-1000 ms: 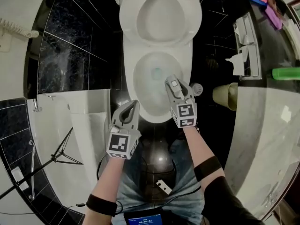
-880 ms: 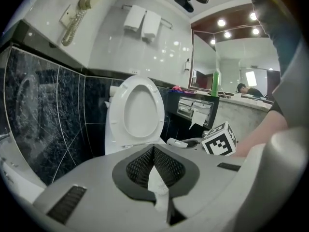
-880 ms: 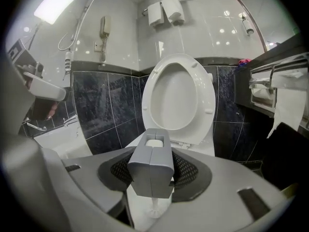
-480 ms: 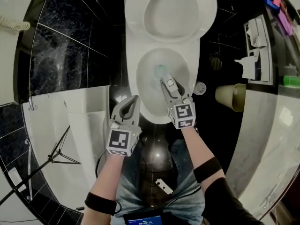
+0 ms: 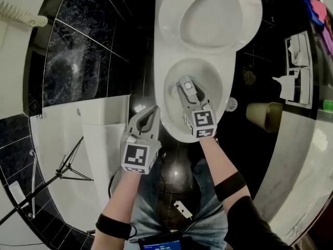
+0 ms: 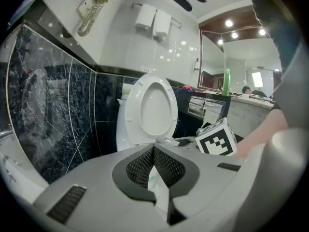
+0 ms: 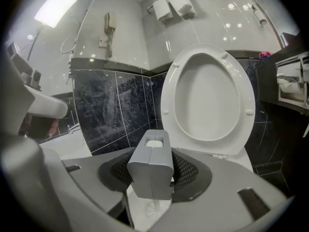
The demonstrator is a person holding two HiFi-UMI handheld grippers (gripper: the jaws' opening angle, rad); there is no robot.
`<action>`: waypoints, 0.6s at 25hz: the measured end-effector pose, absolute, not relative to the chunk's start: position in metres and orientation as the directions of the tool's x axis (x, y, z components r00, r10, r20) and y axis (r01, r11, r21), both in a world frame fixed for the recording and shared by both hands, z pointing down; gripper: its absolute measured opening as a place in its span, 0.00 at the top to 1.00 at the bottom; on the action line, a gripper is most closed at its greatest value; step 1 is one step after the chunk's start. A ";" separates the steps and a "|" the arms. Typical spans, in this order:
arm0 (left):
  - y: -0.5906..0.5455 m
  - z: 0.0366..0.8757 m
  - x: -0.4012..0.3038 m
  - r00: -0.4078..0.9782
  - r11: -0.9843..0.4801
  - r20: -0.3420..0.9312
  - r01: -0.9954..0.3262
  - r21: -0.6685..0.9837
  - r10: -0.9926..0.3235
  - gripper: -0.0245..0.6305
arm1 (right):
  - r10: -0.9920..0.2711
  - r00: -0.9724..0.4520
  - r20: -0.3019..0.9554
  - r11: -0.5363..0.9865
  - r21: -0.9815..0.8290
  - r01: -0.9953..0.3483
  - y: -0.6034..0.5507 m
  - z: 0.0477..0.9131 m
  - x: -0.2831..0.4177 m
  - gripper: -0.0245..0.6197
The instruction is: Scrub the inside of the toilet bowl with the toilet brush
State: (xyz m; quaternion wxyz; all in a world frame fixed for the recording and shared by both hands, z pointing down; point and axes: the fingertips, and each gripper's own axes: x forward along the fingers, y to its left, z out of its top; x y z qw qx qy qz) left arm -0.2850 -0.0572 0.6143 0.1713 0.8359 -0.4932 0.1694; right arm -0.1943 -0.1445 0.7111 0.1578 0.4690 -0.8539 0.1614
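Item 1, one toilet brush. Its grey block-shaped handle (image 7: 150, 163) is clamped between the jaws of the right gripper (image 5: 187, 90), which stands directly over the open white ceramic toilet bowl (image 5: 167, 99). The brush's white bristle head (image 7: 154, 208) hangs below the jaws, inside the bowl. Whether the bristles touch the porcelain cannot be told.

Item 2, two grippers. The right one grasps the brush as noted. The left gripper (image 5: 152, 113) sits just outside the bowl's front left rim, its jaws closed together on nothing. Each gripper carries one marker cube, two in all.

Item 3, one white oval seat (image 7: 169, 95), raised upright behind the bowl.

Item 4, fittings on the white wall above and behind the bowl:
- Two white toilet rolls (image 7: 163, 8) (image 7: 182, 1) hang side by side on one rail.
- One corded wall handset (image 7: 109, 25) is mounted to the left of the rolls.
- Black marbled wall tiles (image 7: 111, 110) run behind the bowl to its left.

Item 5, floor level:
- One beige cylindrical bin (image 5: 261, 116) stands near the bowl on its right side.
- One black tripod (image 5: 65, 173) stands well apart from the bowl on its left.
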 end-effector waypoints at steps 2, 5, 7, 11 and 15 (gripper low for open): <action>-0.059 0.617 -0.290 0.451 -0.453 0.454 -0.884 0.112 -0.768 0.97 | -0.767 -0.501 0.400 0.491 -0.138 -0.860 -0.162 0.706 -0.196 0.64; -0.065 0.614 -0.294 0.425 -0.407 0.455 -0.902 0.142 -0.783 0.97 | -0.795 -0.481 0.371 0.460 -0.148 -0.875 -0.187 0.698 -0.195 0.64; -0.068 0.614 -0.295 0.423 -0.409 0.456 -0.903 0.135 -0.783 0.97 | -0.810 -0.464 0.359 0.447 -0.135 -0.884 -0.203 0.696 -0.192 0.64; -0.074 0.613 -0.290 0.410 -0.388 0.455 -0.910 0.146 -0.791 0.97 | -0.838 -0.423 0.344 0.413 -0.108 -0.904 -0.225 0.694 -0.175 0.64; -0.076 0.615 -0.275 0.421 -0.398 0.456 -0.905 0.150 -0.784 0.97 | -0.864 -0.365 0.346 0.363 -0.074 -0.929 -0.236 0.696 -0.138 0.64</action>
